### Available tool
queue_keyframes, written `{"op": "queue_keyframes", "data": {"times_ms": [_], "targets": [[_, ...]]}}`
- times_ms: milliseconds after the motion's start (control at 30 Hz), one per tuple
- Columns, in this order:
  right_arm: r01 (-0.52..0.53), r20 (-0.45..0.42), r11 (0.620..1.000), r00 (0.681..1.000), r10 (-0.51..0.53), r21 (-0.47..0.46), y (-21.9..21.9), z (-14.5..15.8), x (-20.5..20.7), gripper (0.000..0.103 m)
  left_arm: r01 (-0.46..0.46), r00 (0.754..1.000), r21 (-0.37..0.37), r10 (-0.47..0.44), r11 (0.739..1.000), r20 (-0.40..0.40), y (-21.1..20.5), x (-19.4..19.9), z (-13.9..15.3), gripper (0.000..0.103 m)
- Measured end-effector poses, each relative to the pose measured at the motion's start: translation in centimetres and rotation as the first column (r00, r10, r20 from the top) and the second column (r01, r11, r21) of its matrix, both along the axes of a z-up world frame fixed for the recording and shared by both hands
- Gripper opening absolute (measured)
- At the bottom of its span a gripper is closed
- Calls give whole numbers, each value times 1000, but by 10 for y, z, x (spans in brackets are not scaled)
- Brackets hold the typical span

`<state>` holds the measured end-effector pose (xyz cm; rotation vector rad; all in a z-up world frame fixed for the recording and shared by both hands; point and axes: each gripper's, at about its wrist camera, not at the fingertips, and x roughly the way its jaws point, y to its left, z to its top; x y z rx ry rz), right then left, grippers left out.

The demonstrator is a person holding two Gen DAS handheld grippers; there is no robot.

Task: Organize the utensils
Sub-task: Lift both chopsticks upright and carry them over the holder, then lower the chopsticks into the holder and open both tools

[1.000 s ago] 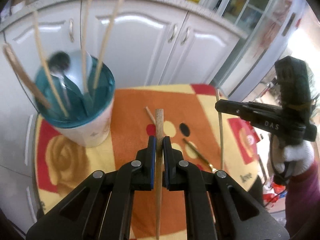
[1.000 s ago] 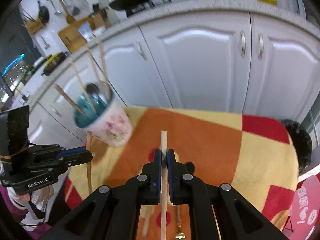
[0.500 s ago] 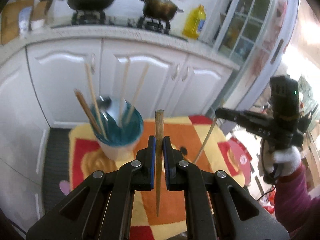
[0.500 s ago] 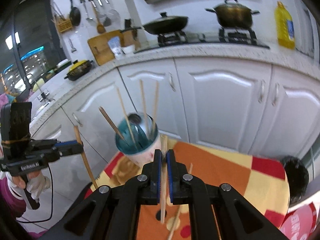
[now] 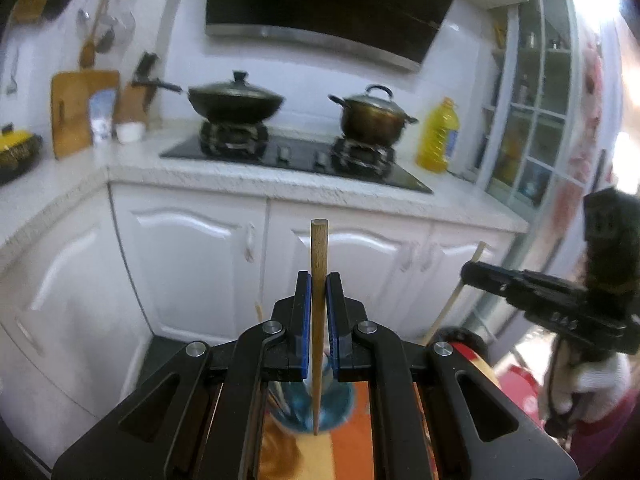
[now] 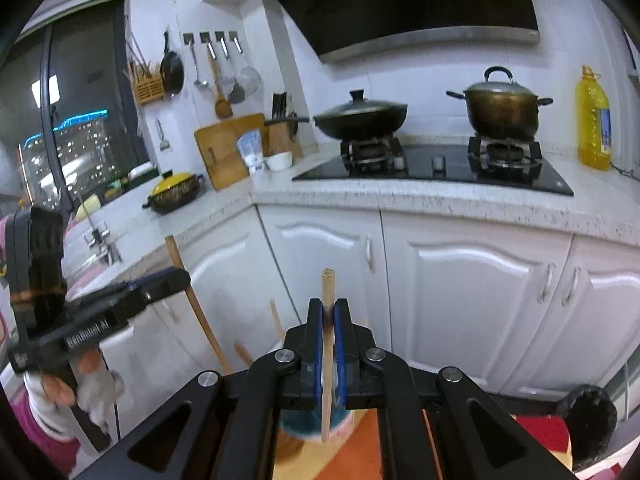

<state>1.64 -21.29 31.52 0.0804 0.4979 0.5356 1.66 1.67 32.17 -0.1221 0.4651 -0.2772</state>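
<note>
My left gripper (image 5: 319,280) is shut on a brown wooden chopstick (image 5: 319,248) held upright, its lower tip over the teal-lined utensil cup (image 5: 308,408) seen below between the arms. My right gripper (image 6: 328,306) is shut on a pale wooden chopstick (image 6: 327,288), also upright over the cup (image 6: 316,426). The right gripper also shows in the left wrist view (image 5: 476,274) at the right with its chopstick (image 5: 456,300). The left gripper shows in the right wrist view (image 6: 176,278) at the left. Other chopsticks (image 6: 276,320) stick up from the cup.
White cabinets (image 6: 460,280) and a counter with a hob, a wok (image 6: 360,118), a pot (image 6: 502,110) and a yellow oil bottle (image 6: 594,120) stand behind. The orange and yellow tablecloth (image 5: 344,448) lies below. A black round object (image 6: 588,412) sits at lower right.
Both grippers have risen and tilted up with their chopsticks. The cup has dropped low in both views and now sits under the chopstick tips.
</note>
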Motion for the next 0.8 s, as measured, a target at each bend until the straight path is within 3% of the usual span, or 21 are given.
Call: {"op": "queue_keyframes", "data": {"times_ms": [167,400,600,800], "targets": [[43,14,999,999,-43,-2,12,-1,29,5,-69,996,53,66,996,61,-5,22,-8,6],[37,-62,999,997,-39,-29,29,-50,55,5,-120,993,73,119,990,19,-13,43,-51,6],[-6,-153,997,988,-5,-72,34,-90,61,5,-111,992,93,117,989,-53,-20,50,-91,6],[-21,-205,997,979,5,-74,35,-111,67,5,-103,991,122,112,987,-76,-27,49,-104,6]]}}
